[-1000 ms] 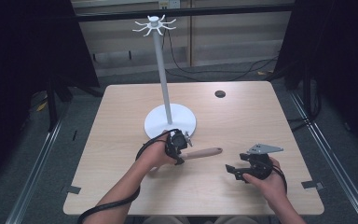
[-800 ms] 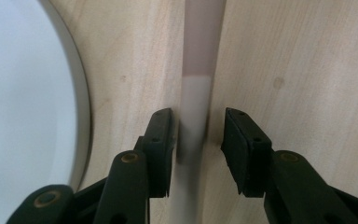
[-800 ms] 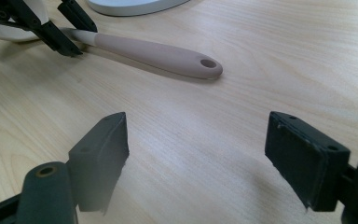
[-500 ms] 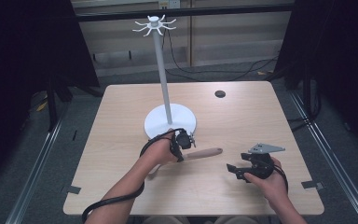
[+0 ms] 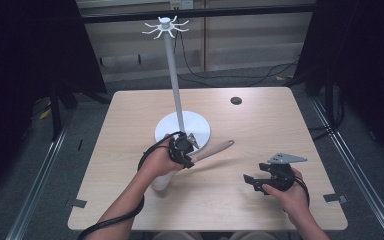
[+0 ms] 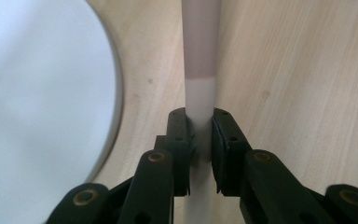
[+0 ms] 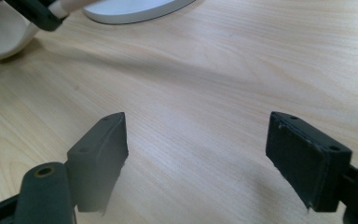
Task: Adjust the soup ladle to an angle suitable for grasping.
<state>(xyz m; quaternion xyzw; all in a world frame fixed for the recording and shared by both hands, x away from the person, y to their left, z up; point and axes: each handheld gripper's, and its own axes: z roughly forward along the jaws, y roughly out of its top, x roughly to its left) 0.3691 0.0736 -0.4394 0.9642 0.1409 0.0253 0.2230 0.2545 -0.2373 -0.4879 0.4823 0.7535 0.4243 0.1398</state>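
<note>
A pale wooden bench (image 5: 260, 125) is filling the middle of the high view. A small dark round disc (image 5: 236, 100) is sitting on it toward 1 o'clock, near the far edge. Grey tape pieces are clinging to its near corners, one at 7 o'clock (image 5: 78, 203) and one at 5 o'clock (image 5: 331, 198). Black cables (image 5: 240, 80) are trailing over the grey floor (image 5: 130, 82) at 12 o'clock. Metal rails (image 5: 40, 180) are running along the floor at 9 and 3 o'clock, and dark curtains (image 5: 25, 60) are hanging on both sides.
</note>
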